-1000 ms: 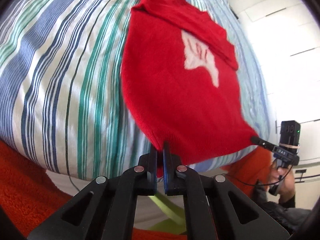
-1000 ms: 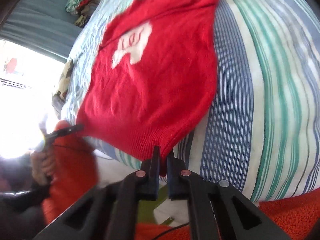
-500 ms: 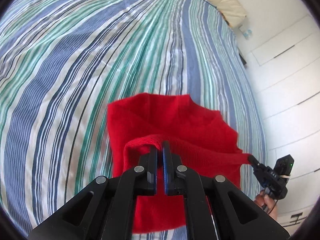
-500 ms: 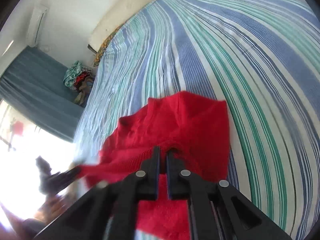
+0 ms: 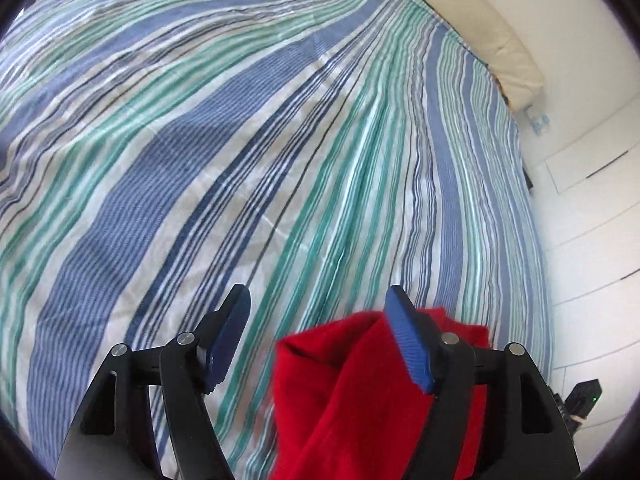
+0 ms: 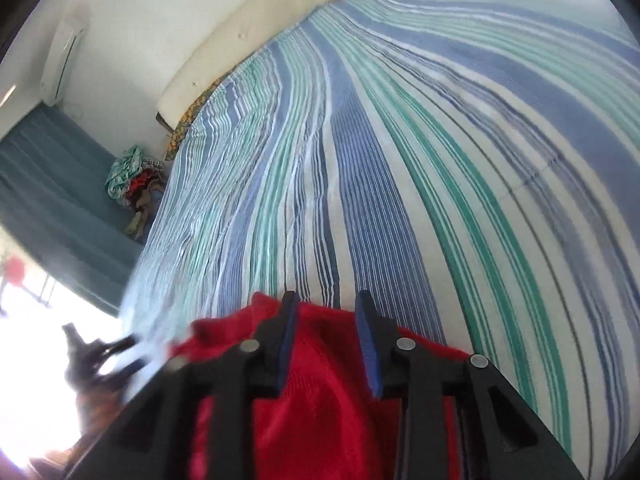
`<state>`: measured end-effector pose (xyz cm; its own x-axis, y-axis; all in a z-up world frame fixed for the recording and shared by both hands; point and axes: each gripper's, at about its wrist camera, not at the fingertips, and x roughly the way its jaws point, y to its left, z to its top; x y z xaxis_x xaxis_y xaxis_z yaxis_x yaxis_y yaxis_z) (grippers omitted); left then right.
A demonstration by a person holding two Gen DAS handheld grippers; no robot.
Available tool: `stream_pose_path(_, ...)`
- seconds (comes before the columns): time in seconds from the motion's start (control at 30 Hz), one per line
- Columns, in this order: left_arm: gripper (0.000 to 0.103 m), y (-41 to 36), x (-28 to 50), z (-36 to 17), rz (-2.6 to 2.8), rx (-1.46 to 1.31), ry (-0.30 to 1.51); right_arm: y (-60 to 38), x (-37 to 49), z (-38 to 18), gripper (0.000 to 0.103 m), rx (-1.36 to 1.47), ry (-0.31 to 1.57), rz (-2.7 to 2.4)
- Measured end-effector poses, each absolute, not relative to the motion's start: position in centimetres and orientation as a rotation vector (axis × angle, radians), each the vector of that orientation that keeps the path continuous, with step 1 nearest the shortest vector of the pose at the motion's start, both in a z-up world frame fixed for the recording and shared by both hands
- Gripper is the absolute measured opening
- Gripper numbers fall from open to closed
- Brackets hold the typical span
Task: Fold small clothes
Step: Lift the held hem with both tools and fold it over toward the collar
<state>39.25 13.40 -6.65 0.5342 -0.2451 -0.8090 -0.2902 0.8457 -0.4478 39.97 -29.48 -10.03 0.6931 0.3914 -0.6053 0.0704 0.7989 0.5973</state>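
Bedroom scene from 2 wrist cameras, each looking along a pair of black tongs with blue pads. No brand, label or readable writing shows in either view. 1 red knitted garment [image 5: 360, 392] lies bunched at the near edge of 1 bed with a blue, green and white striped cover [image 5: 248, 168].

Left gripper [image 5: 318, 340]: its jaws are opening and stand wide apart. Red fabric sits in the gap, close against the right pad; the left pad is clear of it, with striped cover showing behind.

Right gripper [image 6: 326, 340]: its jaws are opening, with a narrower gap. The red garment [image 6: 324, 412] lies under and between the 2 pads, and neither pad visibly presses on it.

Beyond the bed: 1 long cream headboard cushion [image 6: 256, 40], 1 white wall air-conditioner [image 6: 64, 54], blue curtains [image 6: 48, 200], and 1 heap of mixed clothes [image 6: 134, 184] beside the bed. In the right view, the left gripper [image 6: 100, 356] appears blurred at the lower left.
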Motion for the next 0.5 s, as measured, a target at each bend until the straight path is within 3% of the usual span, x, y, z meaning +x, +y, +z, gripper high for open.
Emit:
stream_pose_path(0.13,0.076,9.4,33.2,-5.2,-0.087,-0.389,0.981,-26.3,36.3,-6.8,0.031,0.426,0.785,0.344)
stream_pose_path(0.17,0.079,7.9,31.5,-5.3,-0.131,-0.335,0.978,-25.0,35.2,-6.8,0.034,0.380,0.799,0.403)
stream_pose_path(0.2,0.086,6.4,30.0,-5.8,-0.167,-0.283,0.983,-23.9,33.8,-7.1,0.043,0.337,0.821,0.458)
stream_pose_path(0.27,0.089,3.7,27.8,-7.7,-0.204,-0.168,1.027,-21.7,31.9,-8.9,0.053,0.257,0.889,0.526)
stream_pose_path(0.37,0.083,2.8,26.2,-10.4,-0.120,-0.058,1.109,-22.5,29.7,-13.5,0.049,0.139,0.997,0.418)
stream_pose_path(0.4,0.083,3.4,25.6,-10.5,-0.103,-0.078,1.120,-24.1,29.0,-14.3,0.037,0.166,1.005,0.359)
stream_pose_path(0.47,0.083,4.7,24.2,-9.8,-0.113,-0.170,1.106,-27.2,27.8,-13.8,0.028,0.281,0.985,0.268)
stream_pose_path(0.5,0.085,5.1,23.6,-9.3,-0.114,-0.197,1.094,-27.8,27.0,-12.7,0.033,0.281,0.969,0.210)
